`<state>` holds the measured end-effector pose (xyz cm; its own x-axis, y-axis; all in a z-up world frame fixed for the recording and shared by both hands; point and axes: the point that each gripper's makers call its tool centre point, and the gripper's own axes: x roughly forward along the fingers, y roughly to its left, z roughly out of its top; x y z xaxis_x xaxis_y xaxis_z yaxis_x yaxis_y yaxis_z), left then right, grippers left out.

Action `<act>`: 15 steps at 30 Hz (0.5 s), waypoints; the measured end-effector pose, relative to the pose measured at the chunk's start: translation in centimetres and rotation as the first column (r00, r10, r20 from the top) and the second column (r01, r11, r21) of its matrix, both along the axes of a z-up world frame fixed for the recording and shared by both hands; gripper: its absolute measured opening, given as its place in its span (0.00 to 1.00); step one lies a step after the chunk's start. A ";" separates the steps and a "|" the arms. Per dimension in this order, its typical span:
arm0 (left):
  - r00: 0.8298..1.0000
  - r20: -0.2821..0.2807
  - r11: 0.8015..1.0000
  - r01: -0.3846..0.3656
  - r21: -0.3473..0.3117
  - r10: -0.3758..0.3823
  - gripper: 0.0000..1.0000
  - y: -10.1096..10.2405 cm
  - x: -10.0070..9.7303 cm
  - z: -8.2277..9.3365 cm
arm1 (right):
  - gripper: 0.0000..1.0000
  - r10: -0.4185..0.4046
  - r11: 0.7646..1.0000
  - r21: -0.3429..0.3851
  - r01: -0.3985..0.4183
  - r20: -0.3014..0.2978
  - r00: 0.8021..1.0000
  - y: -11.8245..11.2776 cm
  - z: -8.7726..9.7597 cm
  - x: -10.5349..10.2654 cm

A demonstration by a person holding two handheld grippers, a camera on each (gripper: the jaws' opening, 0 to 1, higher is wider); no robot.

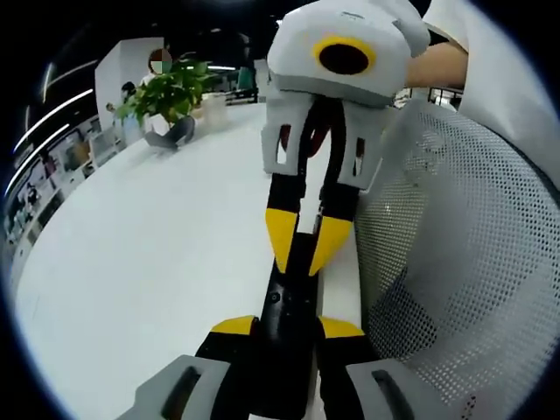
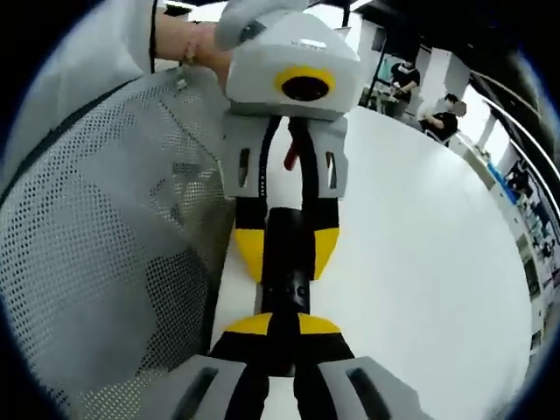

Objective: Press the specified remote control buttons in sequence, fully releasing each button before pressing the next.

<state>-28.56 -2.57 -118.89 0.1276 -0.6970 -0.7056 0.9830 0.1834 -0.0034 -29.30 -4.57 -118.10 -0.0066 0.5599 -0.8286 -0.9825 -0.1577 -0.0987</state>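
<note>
A slim black remote control (image 1: 285, 302) hangs just over the white table's (image 1: 157, 254) edge. My left gripper (image 1: 288, 327) is shut on it, one yellow-tipped jaw along each side. My right gripper (image 1: 304, 255) reaches in from the top, its yellow fingertips (image 1: 280, 234) closed into a point that rests on the remote's upper face. In the right gripper view, my right gripper (image 2: 284, 325) sits shut over the near part of the remote control (image 2: 285, 293). The left gripper (image 2: 287, 254) clamps it from the far end.
A grey mesh chair back (image 1: 464, 254) stands close beside the table edge; it appears as the chair back (image 2: 96, 227) in the right gripper view. A potted plant (image 1: 171, 92) sits at the table's far end. Seated people (image 2: 442, 122) are in the background.
</note>
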 end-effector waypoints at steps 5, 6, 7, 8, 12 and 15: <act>1.000 -0.002 1.000 -0.007 -0.001 0.007 0.25 0.0 0.0 0.0 | 0.05 -0.076 0.989 -0.133 0.063 -0.095 0.993 0.3 -0.1 0.2; 1.000 -0.002 1.000 -0.009 -0.003 0.009 0.25 0.0 0.0 0.0 | 0.05 -0.106 0.986 -0.140 0.090 -0.113 0.988 0.4 -0.1 0.3; 1.000 -0.002 1.000 -0.011 -0.006 0.011 0.25 0.1 0.0 0.0 | 0.05 -0.164 0.979 -0.147 0.144 -0.138 0.977 0.4 -0.2 0.4; 1.000 -0.002 1.000 -0.013 -0.009 0.013 0.25 0.1 0.0 0.0 | 0.05 -0.193 0.975 -0.143 0.173 -0.145 0.970 0.5 -0.2 0.5; 1.000 -0.003 1.000 -0.017 -0.014 0.017 0.25 0.1 0.0 0.0 | 0.04 -0.366 0.930 -0.102 0.353 -0.192 0.910 0.7 -0.2 0.8; 1.000 -0.002 1.000 -0.015 -0.012 0.015 0.25 0.1 0.0 0.0 | 0.04 -0.357 0.934 -0.058 0.353 -0.149 0.922 0.7 -0.1 0.7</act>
